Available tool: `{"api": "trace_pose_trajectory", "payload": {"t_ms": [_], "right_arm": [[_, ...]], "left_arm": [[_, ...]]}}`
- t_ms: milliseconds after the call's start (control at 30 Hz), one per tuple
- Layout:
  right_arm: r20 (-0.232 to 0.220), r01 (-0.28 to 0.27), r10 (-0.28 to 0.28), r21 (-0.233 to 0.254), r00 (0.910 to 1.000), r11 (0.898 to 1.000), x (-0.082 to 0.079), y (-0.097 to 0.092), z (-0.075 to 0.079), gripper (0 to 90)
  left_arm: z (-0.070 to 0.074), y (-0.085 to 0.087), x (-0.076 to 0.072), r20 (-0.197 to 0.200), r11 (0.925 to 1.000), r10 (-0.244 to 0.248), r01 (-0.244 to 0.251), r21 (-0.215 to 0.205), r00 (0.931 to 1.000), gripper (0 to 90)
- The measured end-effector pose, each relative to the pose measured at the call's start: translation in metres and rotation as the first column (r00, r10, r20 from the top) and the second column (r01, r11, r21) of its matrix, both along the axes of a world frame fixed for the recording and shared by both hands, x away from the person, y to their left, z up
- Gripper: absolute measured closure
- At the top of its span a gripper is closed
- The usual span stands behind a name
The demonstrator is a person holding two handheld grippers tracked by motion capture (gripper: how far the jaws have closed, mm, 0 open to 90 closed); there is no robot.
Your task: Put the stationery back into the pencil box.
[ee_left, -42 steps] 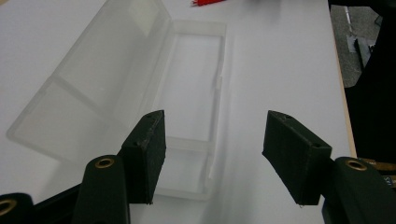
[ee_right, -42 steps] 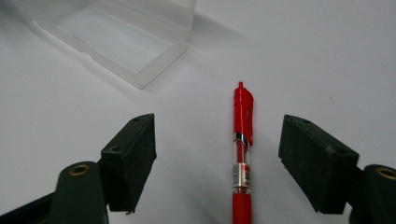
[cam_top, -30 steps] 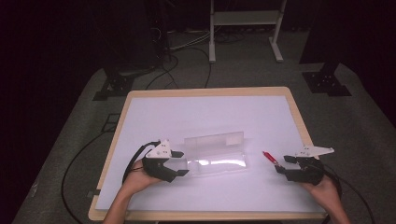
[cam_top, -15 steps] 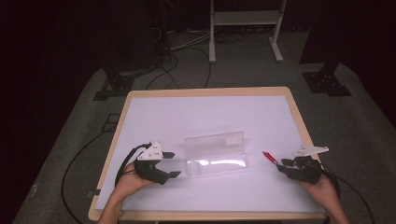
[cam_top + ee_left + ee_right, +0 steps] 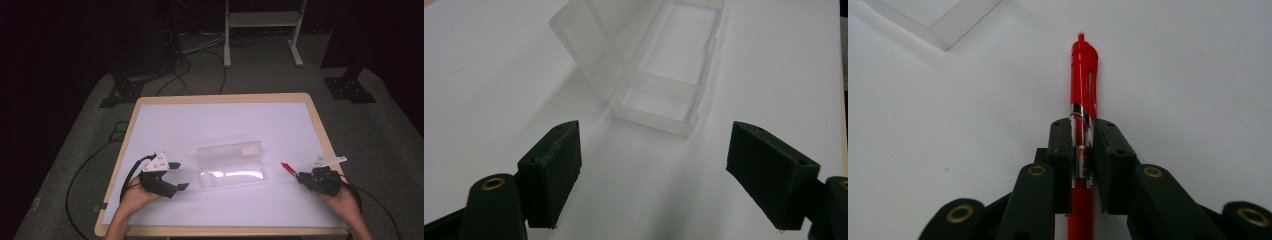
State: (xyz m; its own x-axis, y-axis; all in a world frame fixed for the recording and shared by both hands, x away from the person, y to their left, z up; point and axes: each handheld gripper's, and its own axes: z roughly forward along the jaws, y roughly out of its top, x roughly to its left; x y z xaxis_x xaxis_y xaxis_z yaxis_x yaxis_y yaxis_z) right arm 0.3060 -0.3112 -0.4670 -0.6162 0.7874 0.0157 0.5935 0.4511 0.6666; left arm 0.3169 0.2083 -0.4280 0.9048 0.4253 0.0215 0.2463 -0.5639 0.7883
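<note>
Right gripper (image 5: 299,176) clamped on a red pen (image 5: 288,168), left gripper (image 5: 178,175) gaping wide before an open clear plastic case (image 5: 231,164).

Standing by the table (image 5: 220,98), I see the red pen near the right edge of its white surface, caught between the right gripper's jaws, which have just been closing and now press on the barrel; in the right gripper view the pen (image 5: 1082,100) runs straight out ahead of the jaws, clip end farthest away. The clear plastic case lies toward the front edge, about midway across, its lid tilted up at the back. The left gripper sits near the front left corner, just beside the case; its jaws have just been opening and stand far apart, with only bare surface between them, the case (image 5: 649,65) a little ahead.
</note>
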Motion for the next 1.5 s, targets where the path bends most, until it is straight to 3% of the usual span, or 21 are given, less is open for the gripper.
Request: {"api": "trace_pose_trajectory", "payload": {"t_ms": [467,1033,1500], "right_arm": [[-0.018,-0.030,0.031,0.036,0.9994,0.999,-0.003,0.000,0.003,78.6],[0.015,-0.087,0.086,0.088,0.9962,0.992,-0.006,0.007,0.031,78.6],[0.042,-0.197,0.194,0.106,0.9801,0.975,-0.001,0.026,0.050,78.6]], "left_arm": [[-0.010,0.013,0.001,-0.016,0.9982,0.058,-0.058,-0.015,0.9982,17.7],[-0.013,0.021,0.000,-0.013,0.9962,0.086,-0.086,-0.017,0.9963,16.4],[-0.013,0.023,0.002,-0.011,0.9952,0.096,-0.096,-0.017,0.9953,15.2]]}}
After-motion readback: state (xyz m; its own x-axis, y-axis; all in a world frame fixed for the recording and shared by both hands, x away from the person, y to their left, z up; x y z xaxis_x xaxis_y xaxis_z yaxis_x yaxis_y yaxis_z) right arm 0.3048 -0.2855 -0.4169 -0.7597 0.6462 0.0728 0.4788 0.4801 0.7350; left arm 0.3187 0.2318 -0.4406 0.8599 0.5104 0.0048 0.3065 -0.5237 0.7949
